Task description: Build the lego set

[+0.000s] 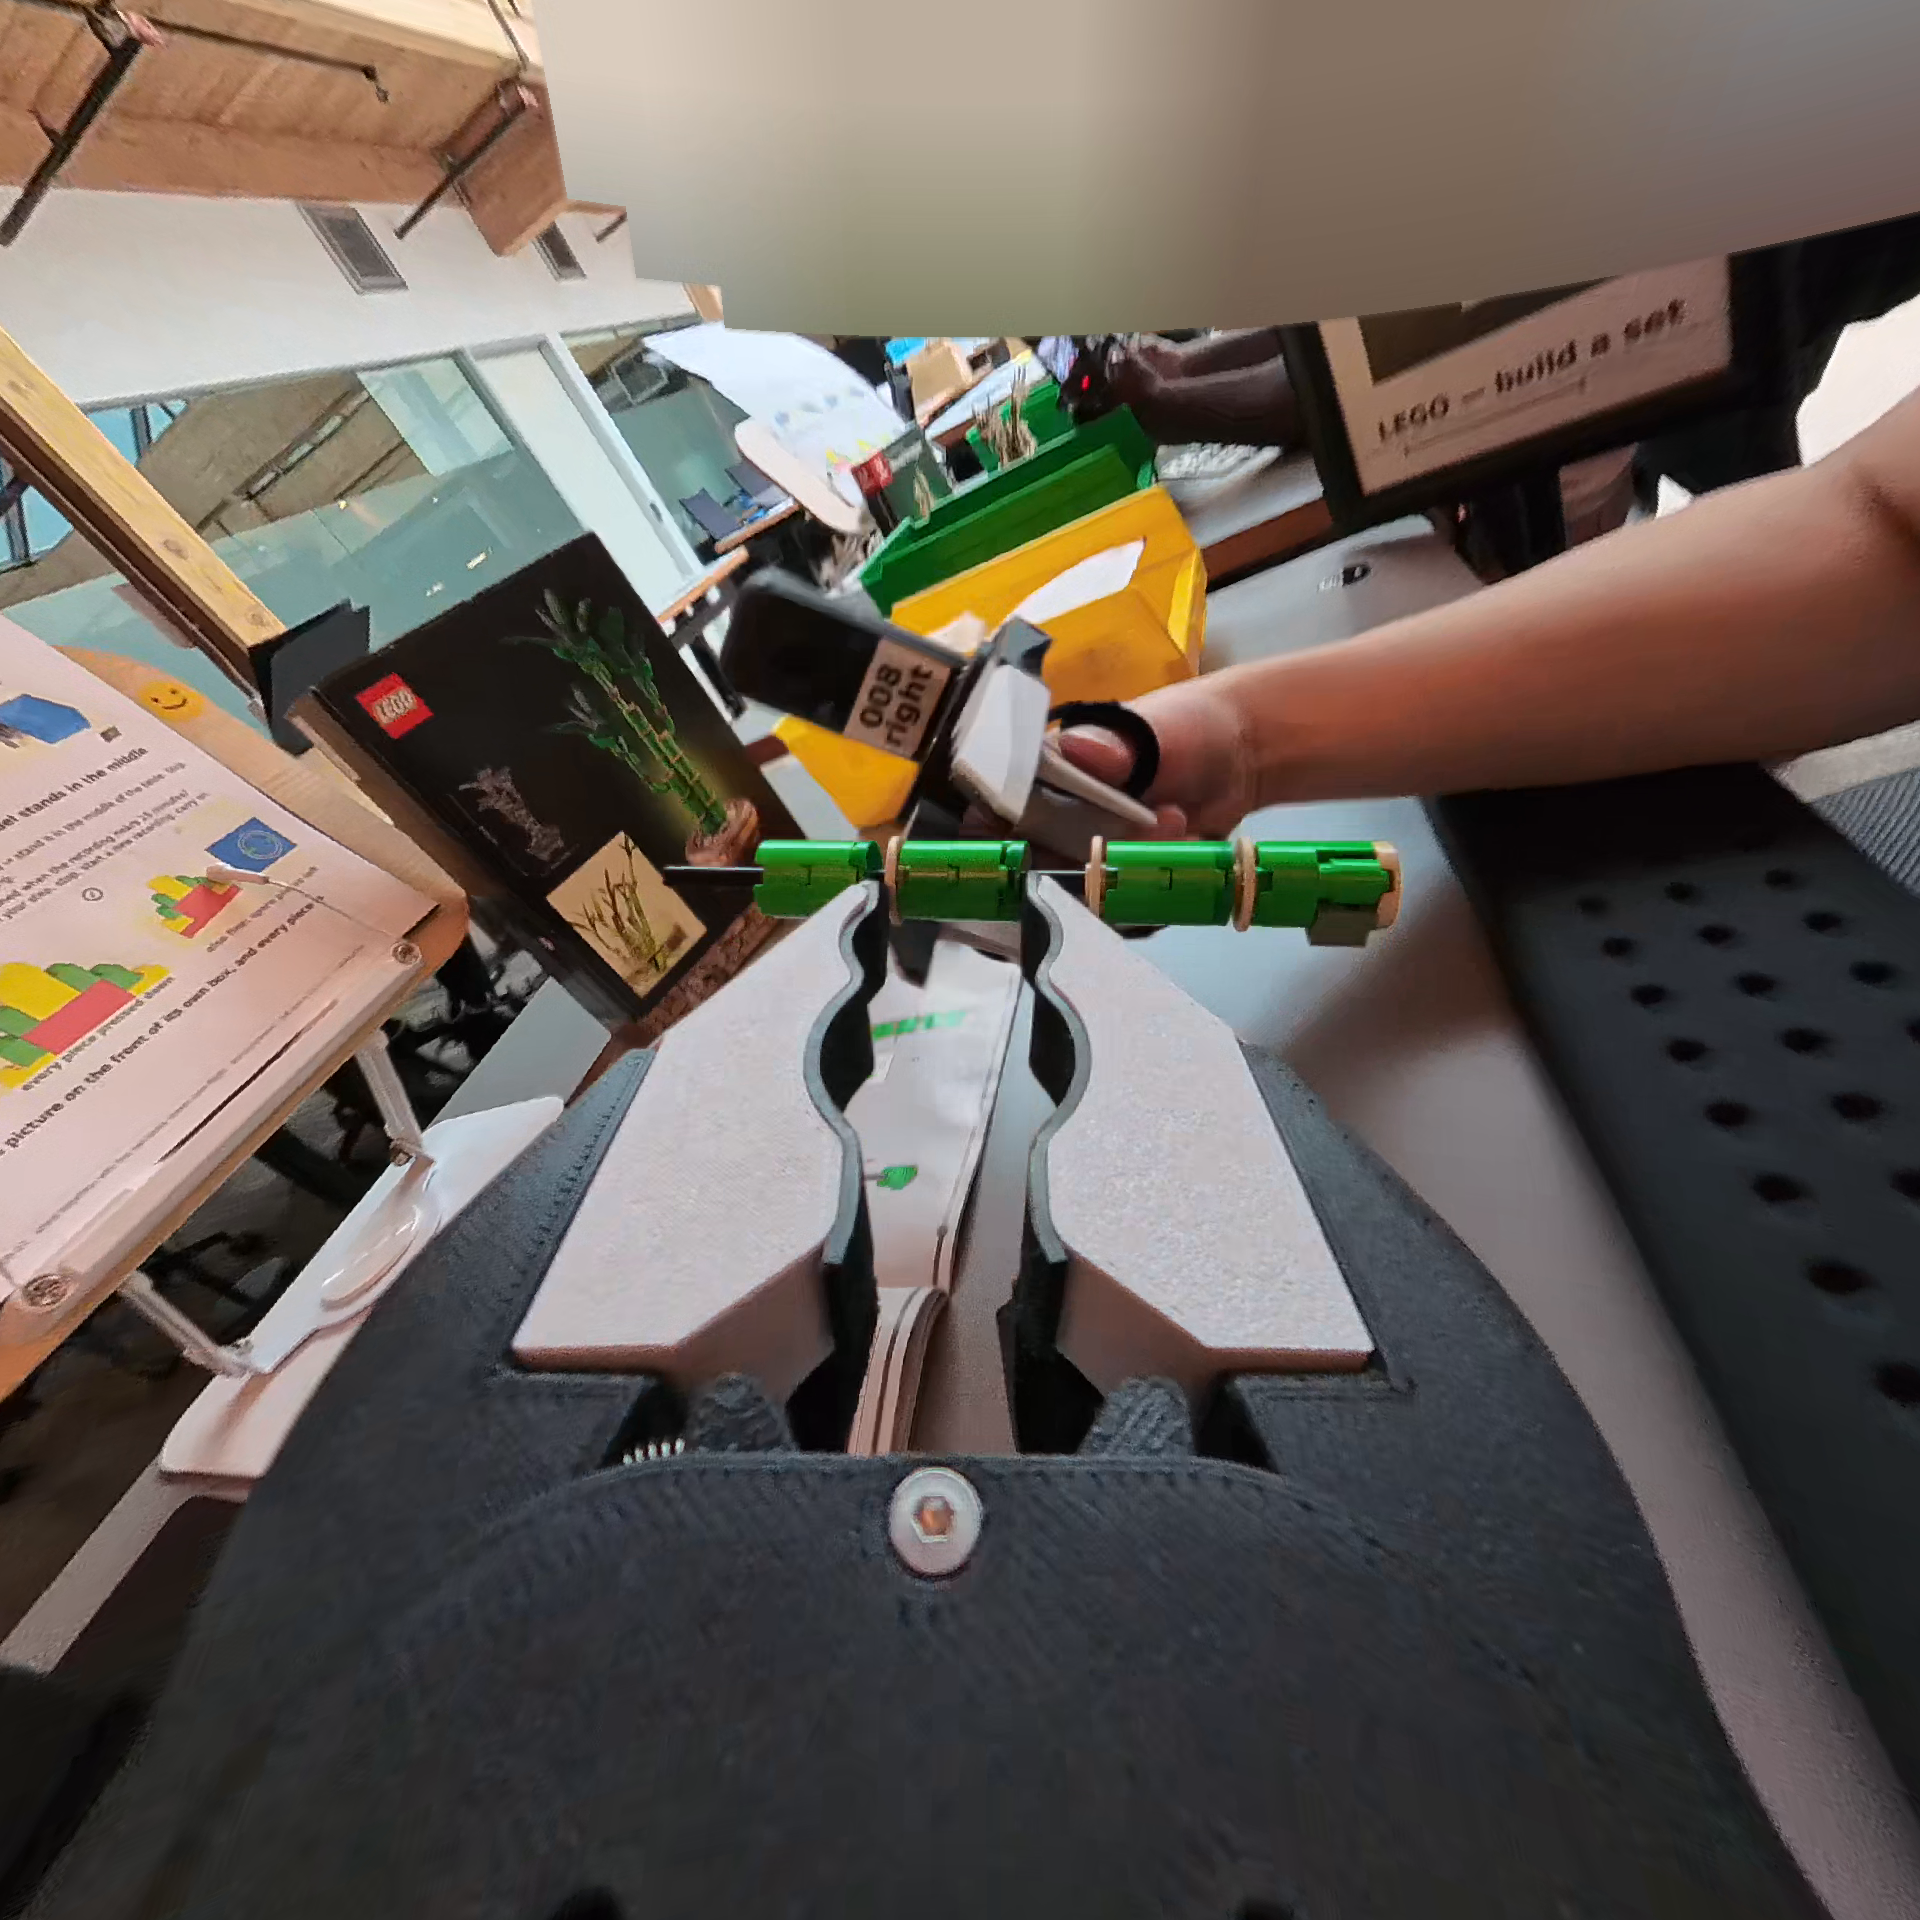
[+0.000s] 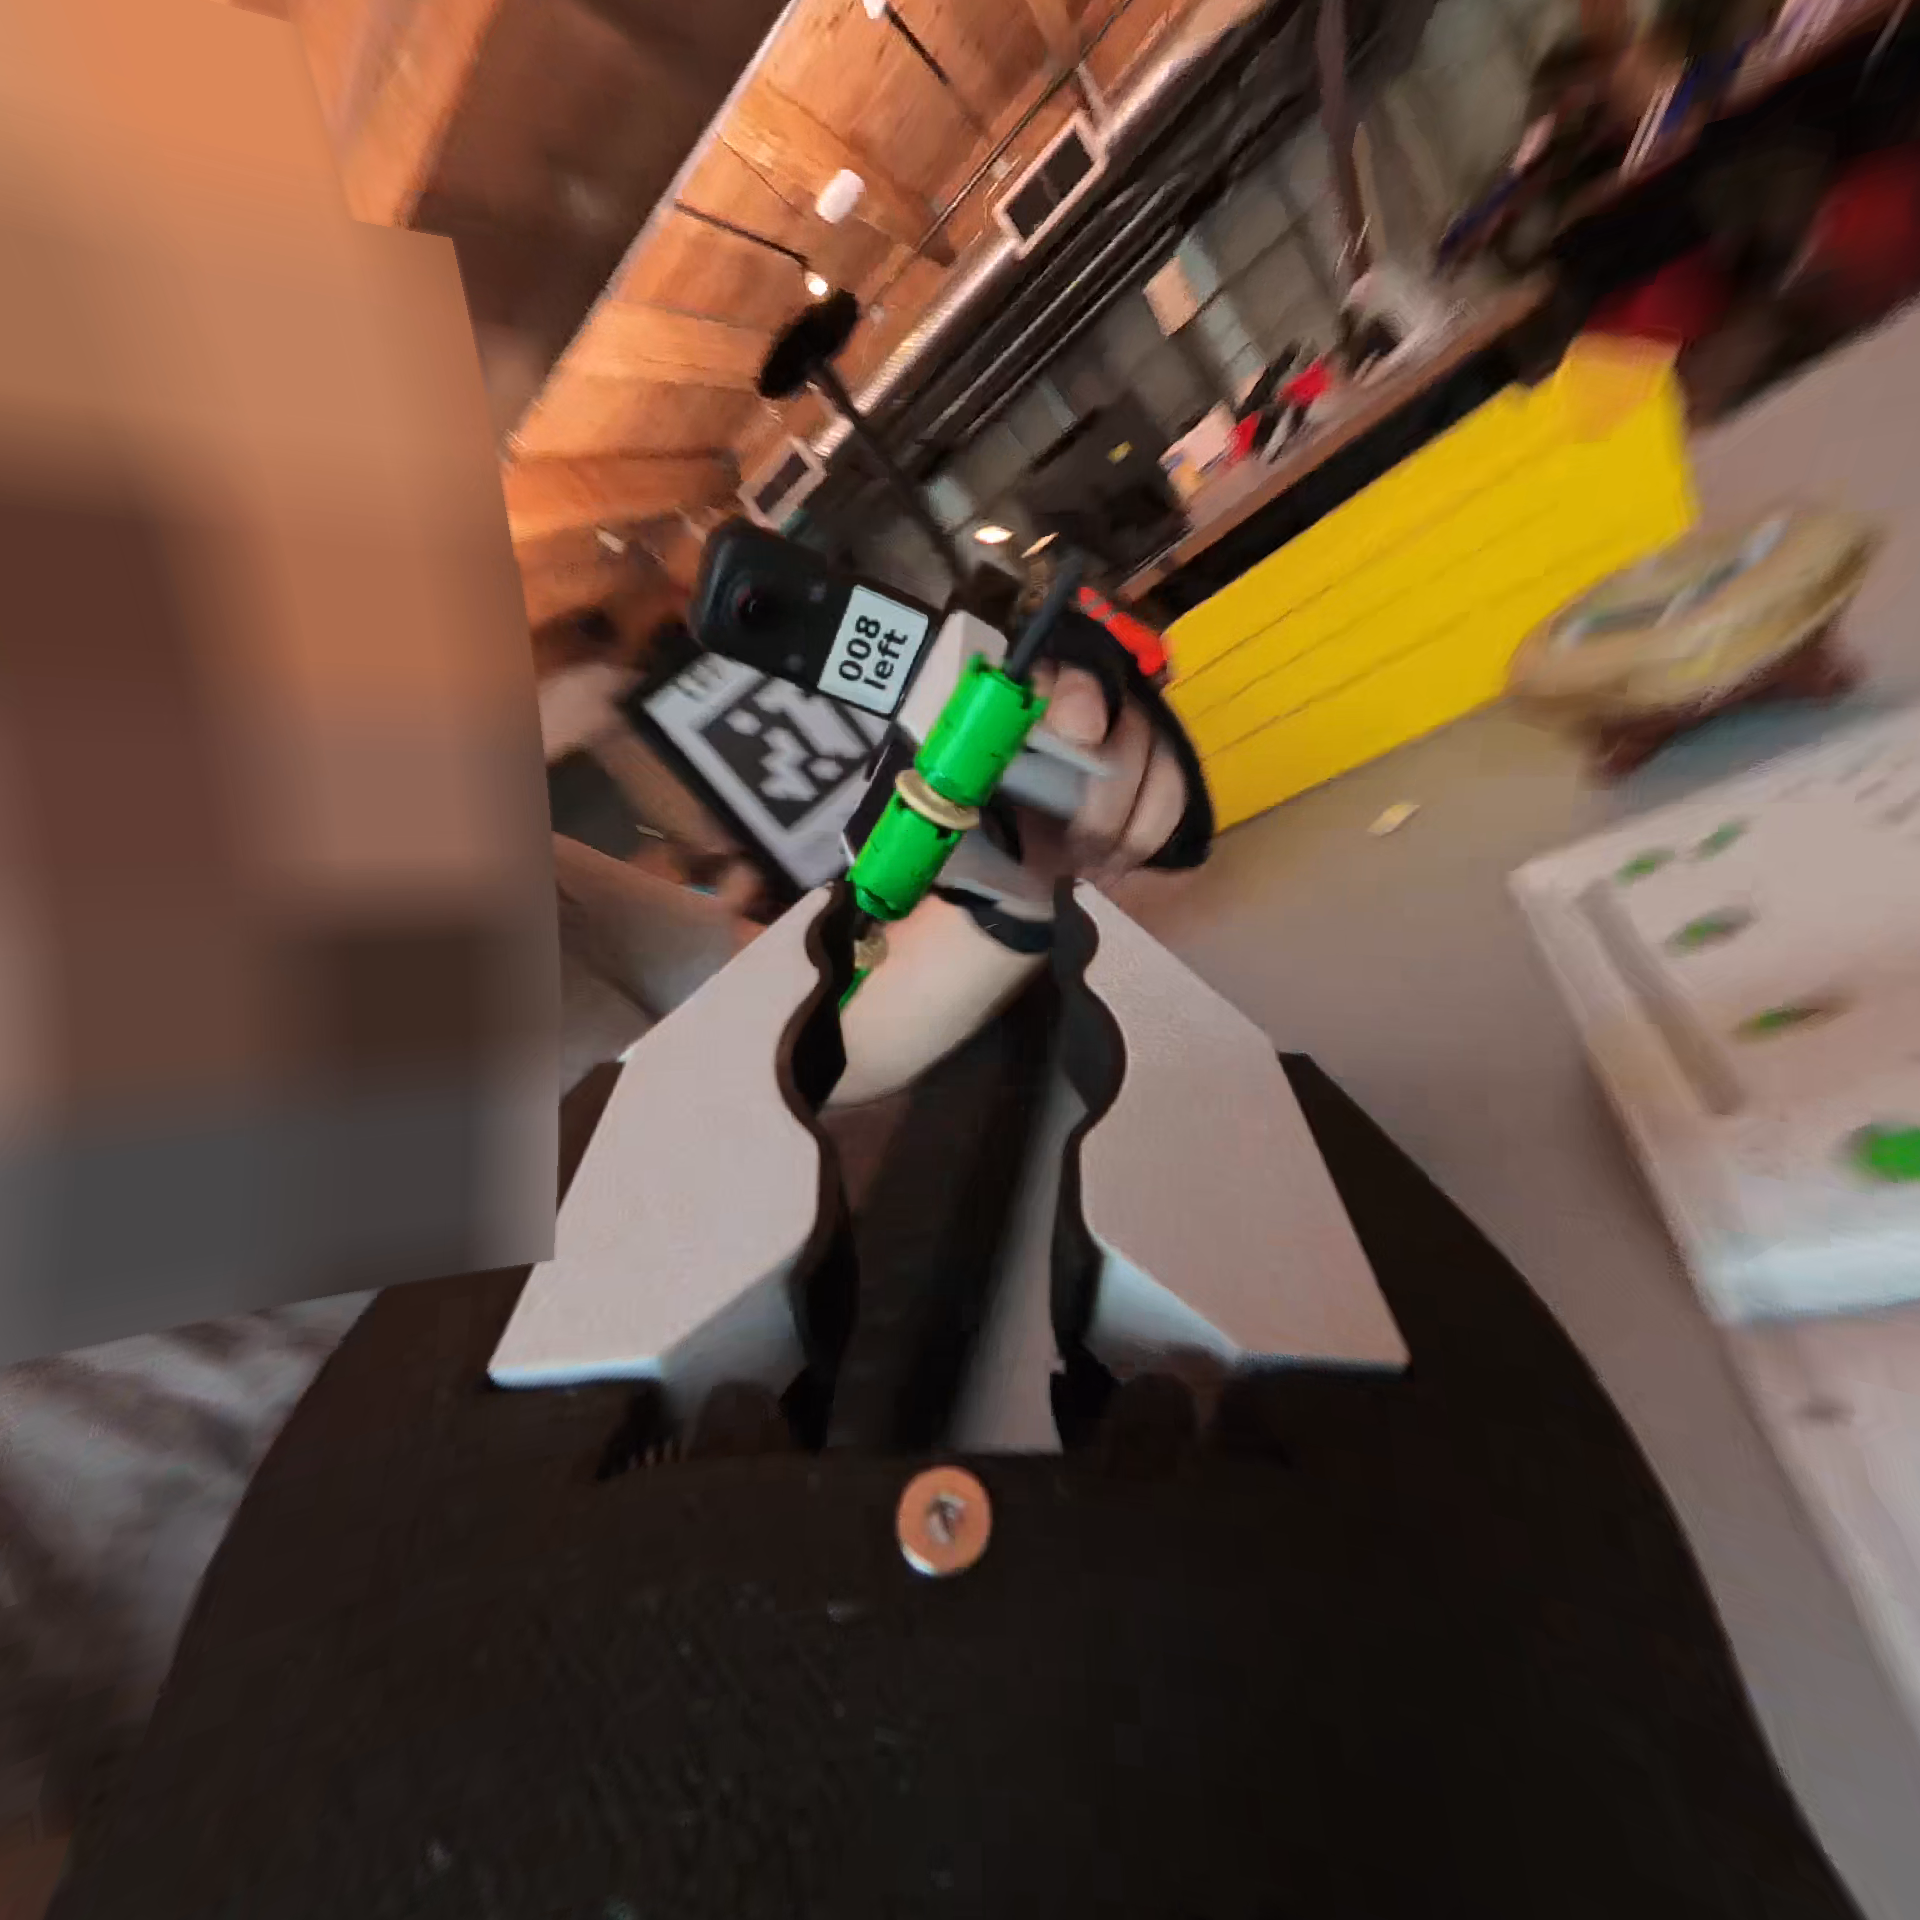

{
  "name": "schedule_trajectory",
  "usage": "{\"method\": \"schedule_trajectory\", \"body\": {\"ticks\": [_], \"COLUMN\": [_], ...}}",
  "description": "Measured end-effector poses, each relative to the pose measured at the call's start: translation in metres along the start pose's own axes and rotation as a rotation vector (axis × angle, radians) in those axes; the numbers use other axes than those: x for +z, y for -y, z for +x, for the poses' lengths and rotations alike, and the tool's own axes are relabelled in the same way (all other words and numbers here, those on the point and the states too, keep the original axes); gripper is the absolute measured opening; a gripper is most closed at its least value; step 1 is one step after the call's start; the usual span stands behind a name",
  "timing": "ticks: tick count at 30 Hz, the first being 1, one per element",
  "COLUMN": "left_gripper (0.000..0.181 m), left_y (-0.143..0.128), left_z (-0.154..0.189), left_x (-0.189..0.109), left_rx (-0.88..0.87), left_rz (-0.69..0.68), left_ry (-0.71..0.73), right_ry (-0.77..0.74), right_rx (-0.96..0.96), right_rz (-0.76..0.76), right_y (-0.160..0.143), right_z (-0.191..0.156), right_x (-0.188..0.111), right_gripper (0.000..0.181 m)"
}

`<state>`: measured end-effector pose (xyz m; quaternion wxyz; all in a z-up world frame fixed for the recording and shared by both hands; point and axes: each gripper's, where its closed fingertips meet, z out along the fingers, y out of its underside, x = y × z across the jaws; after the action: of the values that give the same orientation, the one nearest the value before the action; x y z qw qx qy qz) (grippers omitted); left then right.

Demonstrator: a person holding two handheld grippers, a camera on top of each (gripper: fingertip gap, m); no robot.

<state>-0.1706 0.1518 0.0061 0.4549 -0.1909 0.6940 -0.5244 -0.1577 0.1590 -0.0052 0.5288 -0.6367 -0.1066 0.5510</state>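
Note:
A green bamboo-like lego stalk, made of several green segments with tan rings on a black axle, lies level across the left wrist view. My left gripper is shut on one of its middle segments. My right gripper, held by a hand, hovers just behind and above the stalk. In the blurred right wrist view the stalk runs slantwise down past the left fingertip of my right gripper. The jaws there stand apart and do not clamp it. The left gripper's camera body shows behind.
The black lego box leans at the left. Behind stand a yellow bin and a green bin. An instruction booklet lies under the left gripper. A printed sheet on a wooden stand is left, a black perforated surface right. My two grippers' fingertips are within a few centimetres of each other.

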Motion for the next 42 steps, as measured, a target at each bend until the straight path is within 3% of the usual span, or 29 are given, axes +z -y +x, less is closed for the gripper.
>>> {"method": "schedule_trajectory", "body": {"ticks": [4, 11, 21, 42], "left_gripper": [0.022, 0.022, 0.022, 0.022], "left_y": [0.018, 0.029, 0.031, 0.034], "left_z": [-0.003, 0.004, 0.013, 0.012], "left_x": [-0.009, -0.011, -0.008, -0.009], "left_rx": [-0.033, 0.007, 0.014, 0.023], "left_rz": [0.120, 0.187, 0.194, 0.201], "left_ry": [-0.007, -0.033, -0.067, -0.054], "right_ry": [-0.162, -0.298, -0.307, -0.394], "right_rx": [-0.634, -1.005, -1.029, -1.143], "right_rz": [0.035, 0.026, -0.052, -0.043], "right_y": [0.015, 0.017, 0.006, 0.009], "right_z": [-0.032, -0.054, -0.049, -0.049], "right_x": [0.002, 0.011, 0.016, 0.018], "right_gripper": [0.032, 0.033, 0.032, 0.026]}}
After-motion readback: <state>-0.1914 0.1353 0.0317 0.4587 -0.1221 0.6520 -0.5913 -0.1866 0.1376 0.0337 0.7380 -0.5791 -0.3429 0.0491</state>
